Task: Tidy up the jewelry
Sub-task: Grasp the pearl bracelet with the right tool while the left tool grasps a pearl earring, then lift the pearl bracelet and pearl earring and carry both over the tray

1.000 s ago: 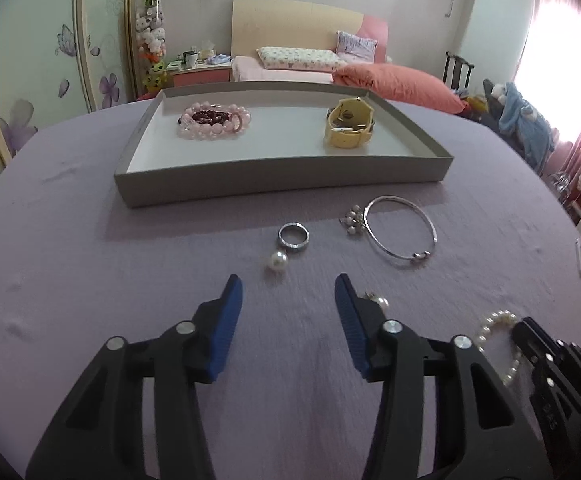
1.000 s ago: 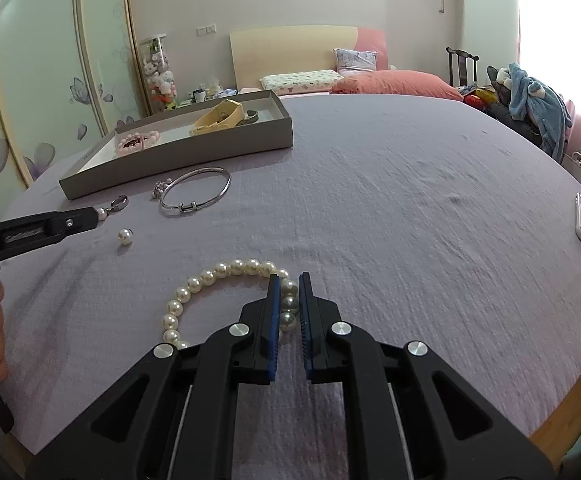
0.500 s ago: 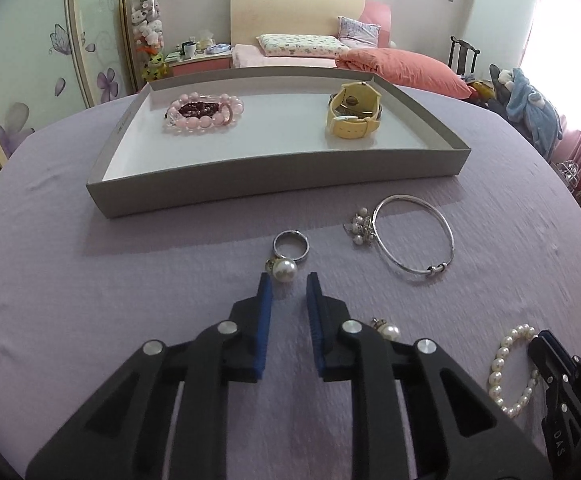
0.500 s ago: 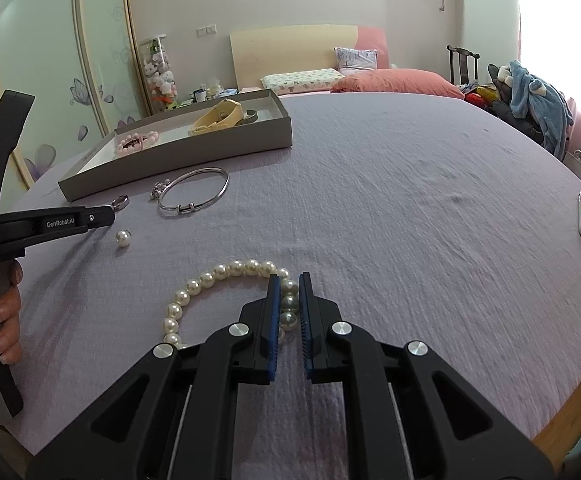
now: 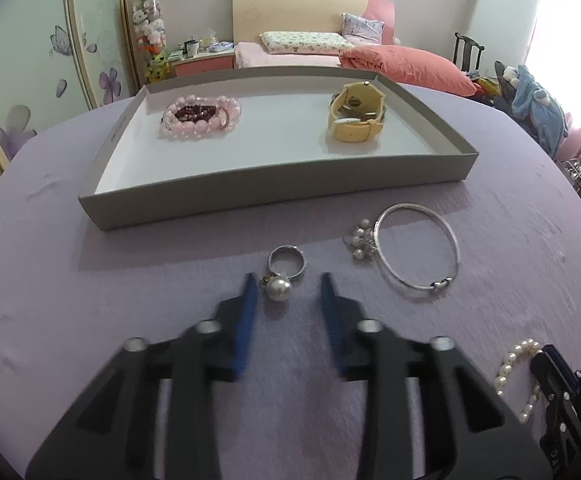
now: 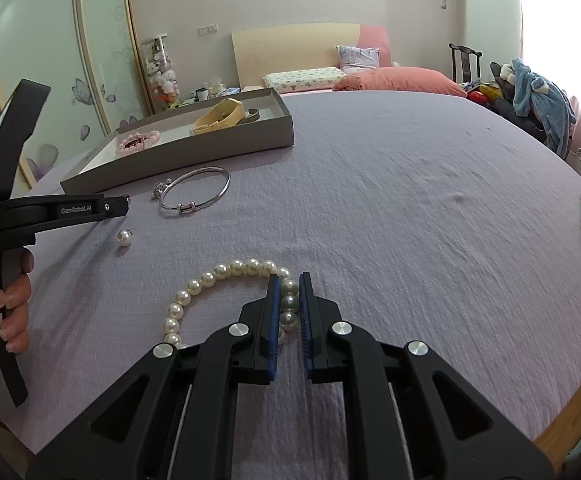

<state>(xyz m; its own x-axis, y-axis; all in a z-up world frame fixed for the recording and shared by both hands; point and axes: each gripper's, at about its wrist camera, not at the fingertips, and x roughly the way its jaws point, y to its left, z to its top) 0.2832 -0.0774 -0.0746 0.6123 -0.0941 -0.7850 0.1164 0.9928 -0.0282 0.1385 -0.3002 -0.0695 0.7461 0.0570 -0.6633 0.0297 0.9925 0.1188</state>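
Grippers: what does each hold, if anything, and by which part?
Right gripper: white pearl-bead bracelet, pinched by a few beads on its right side. Left gripper: nothing; the pearl-topped silver ring lies between its open fingers.

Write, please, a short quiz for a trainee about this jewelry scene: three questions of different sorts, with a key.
1. True or false: the yellow watch lies in the grey tray.
2. The right gripper has its fingers shut on: A the watch, B the pearl bracelet, C a ring?
3. Fill in: the silver bangle lies on a ___ cloth.
Key: 1 true; 2 B; 3 purple.
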